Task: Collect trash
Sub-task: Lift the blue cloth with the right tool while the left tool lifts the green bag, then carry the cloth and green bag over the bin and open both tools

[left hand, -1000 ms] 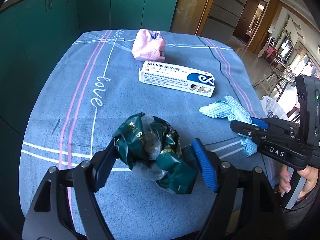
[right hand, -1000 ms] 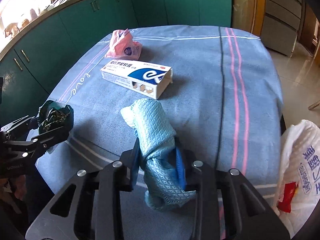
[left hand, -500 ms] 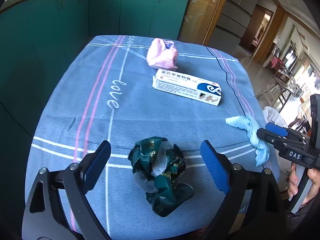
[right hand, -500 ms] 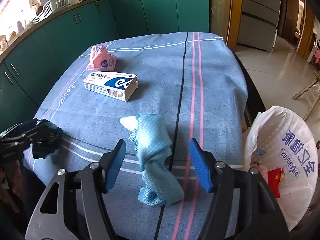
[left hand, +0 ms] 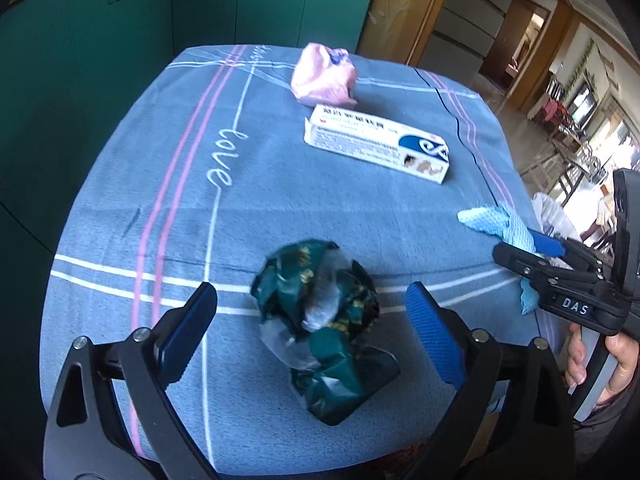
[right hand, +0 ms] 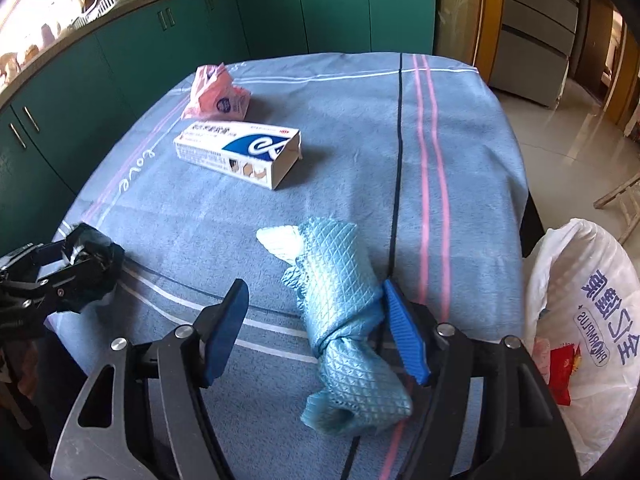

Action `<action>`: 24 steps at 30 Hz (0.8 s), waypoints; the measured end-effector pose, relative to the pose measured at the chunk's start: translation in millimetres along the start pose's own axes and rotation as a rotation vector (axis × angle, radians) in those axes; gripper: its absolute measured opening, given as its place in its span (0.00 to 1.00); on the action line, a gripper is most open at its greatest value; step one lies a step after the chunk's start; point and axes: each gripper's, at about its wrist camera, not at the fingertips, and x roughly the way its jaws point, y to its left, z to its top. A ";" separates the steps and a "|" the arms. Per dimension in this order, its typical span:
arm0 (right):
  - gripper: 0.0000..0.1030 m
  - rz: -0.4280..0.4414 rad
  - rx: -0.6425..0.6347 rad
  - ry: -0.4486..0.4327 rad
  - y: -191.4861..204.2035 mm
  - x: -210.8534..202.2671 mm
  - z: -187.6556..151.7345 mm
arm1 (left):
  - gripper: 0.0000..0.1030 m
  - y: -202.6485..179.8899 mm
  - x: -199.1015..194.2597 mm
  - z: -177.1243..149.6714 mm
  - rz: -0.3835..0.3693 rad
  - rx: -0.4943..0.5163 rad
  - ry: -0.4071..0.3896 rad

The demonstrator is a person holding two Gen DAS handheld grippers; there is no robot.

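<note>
- Blue-padded left gripper point(left hand: 310, 322) stands wide apart around the crumpled green foil wrapper point(left hand: 322, 332), touching nothing.
- Right gripper point(right hand: 316, 330) likewise gapes; the blue mesh cloth point(right hand: 340, 316) lies between its pads.
- Both pieces rest on the tablecloth point(right hand: 344, 128).
- Risk: springy wrapper squirting sideways; cloth dragging short of the white plastic bag point(right hand: 588, 320).

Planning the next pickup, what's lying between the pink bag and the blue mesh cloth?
The white medicine box lies between the pink bag and blue mesh cloth, clearest in the right wrist view.

Both wrist views look closely down across the same tablecloth point(left hand: 280, 208).
</note>
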 end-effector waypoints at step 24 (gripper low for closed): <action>0.31 -0.033 0.039 -0.093 -29.6 -38.7 -4.4 | 0.57 -38.8 -14.4 -5.1 0.057 0.136 -0.042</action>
